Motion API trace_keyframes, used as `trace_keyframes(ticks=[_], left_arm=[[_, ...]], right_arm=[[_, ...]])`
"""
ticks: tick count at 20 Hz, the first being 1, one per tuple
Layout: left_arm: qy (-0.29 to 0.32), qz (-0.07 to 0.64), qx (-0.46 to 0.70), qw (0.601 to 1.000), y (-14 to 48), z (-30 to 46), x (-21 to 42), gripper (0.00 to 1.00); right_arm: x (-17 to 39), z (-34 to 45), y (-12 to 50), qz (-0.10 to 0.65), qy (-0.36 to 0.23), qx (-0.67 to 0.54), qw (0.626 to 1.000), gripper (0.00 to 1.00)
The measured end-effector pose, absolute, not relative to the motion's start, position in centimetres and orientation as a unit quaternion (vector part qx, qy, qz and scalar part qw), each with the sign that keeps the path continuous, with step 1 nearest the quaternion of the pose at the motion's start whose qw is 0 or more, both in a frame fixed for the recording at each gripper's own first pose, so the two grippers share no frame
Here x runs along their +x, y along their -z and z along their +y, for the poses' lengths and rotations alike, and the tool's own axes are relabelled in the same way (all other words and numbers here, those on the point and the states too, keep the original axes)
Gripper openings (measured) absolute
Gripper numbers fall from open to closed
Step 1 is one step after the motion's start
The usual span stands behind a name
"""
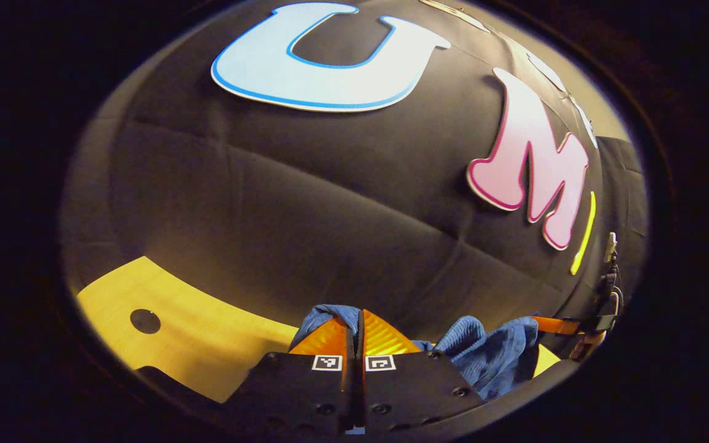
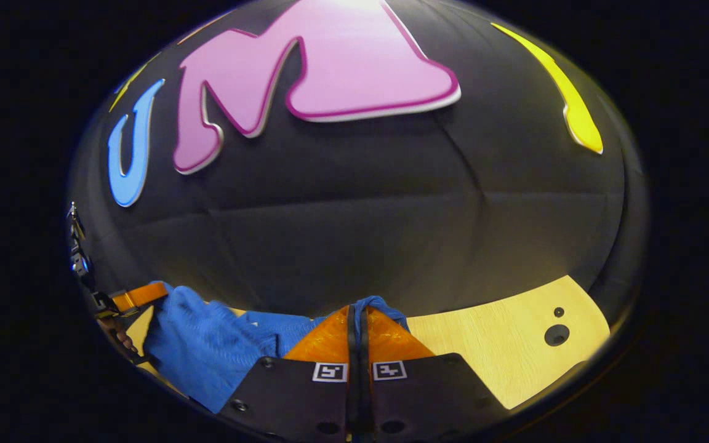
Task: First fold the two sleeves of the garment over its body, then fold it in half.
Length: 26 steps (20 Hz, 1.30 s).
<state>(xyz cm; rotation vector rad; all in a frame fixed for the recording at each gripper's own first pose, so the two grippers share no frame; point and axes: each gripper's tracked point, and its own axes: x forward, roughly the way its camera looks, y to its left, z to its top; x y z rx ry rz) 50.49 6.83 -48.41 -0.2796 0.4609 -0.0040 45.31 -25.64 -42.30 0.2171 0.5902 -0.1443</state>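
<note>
Left gripper [image 1: 357, 320]: jaws together, pinching the blue garment [image 1: 490, 354]. Right gripper [image 2: 357, 317]: same, clamped on garment cloth. The garment hangs bunched between both, lifted near the back edge of the wooden table [image 2: 502, 344], though the lower part is likely hidden.

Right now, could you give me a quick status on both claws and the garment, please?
Left claw shut on blue garment. Right claw shut on it too. Garment bunched between them over wooden table. No obstruction seen.
</note>
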Motion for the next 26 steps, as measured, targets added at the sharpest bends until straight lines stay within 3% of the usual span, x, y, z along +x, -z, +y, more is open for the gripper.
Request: trace_keyframes(ticks=[1, 3, 6, 7, 13, 14, 15, 17, 21, 26], left_arm=[[-0.007, 0.233, -0.125, 0.964, 49.3, 7.1, 50.5, 0.01], [0.002, 0.274, -0.073, 0.959, 51.5, 6.6, 50.0, 0.22], [0.006, 0.332, -0.003, 0.943, 53.3, 5.3, 48.3, 0.85], [-0.002, 0.331, 0.013, 0.944, 53.3, 5.4, 48.3, 0.84], [0.033, 0.269, -0.001, 0.963, 49.4, 3.3, 47.3, 0.86], [0.031, 0.258, -0.012, 0.966, 47.9, 3.2, 46.8, 0.86], [0.024, 0.248, -0.023, 0.968, 46.5, 3.2, 46.1, 0.86], [0.007, 0.215, -0.043, 0.976, 44.6, 3.0, 44.5, 0.86], [-0.010, 0.115, -0.054, 0.992, 36.9, 2.8, 36.7, 0.85], [0.020, 0.113, -0.072, 0.991, 29.7, 0.3, 27.6, 0.82]], right_arm=[[45.4, -25.8, 43.6, 0.297, 0.077, 0.119, 0.944, 0.05], [45.1, -26.1, 45.9, 0.313, 0.091, 0.130, 0.937, 0.19], [45.1, -25.9, 45.4, 0.306, 0.081, 0.120, 0.941, 0.80], [45.0, -26.0, 44.6, 0.297, 0.082, 0.111, 0.945, 0.93], [42.0, -25.5, 39.5, 0.235, 0.081, 0.067, 0.966, 0.94], [41.1, -25.2, 38.6, 0.226, 0.079, 0.058, 0.969, 0.89], [40.1, -25.0, 38.0, 0.218, 0.077, 0.046, 0.972, 0.94], [37.8, -24.3, 36.6, 0.204, 0.067, 0.017, 0.977, 0.95], [31.5, -23.1, 31.8, 0.153, 0.062, -0.026, 0.986, 0.96], [24.8, -20.2, 25.7, 0.135, 0.041, -0.032, 0.989, 0.92]])
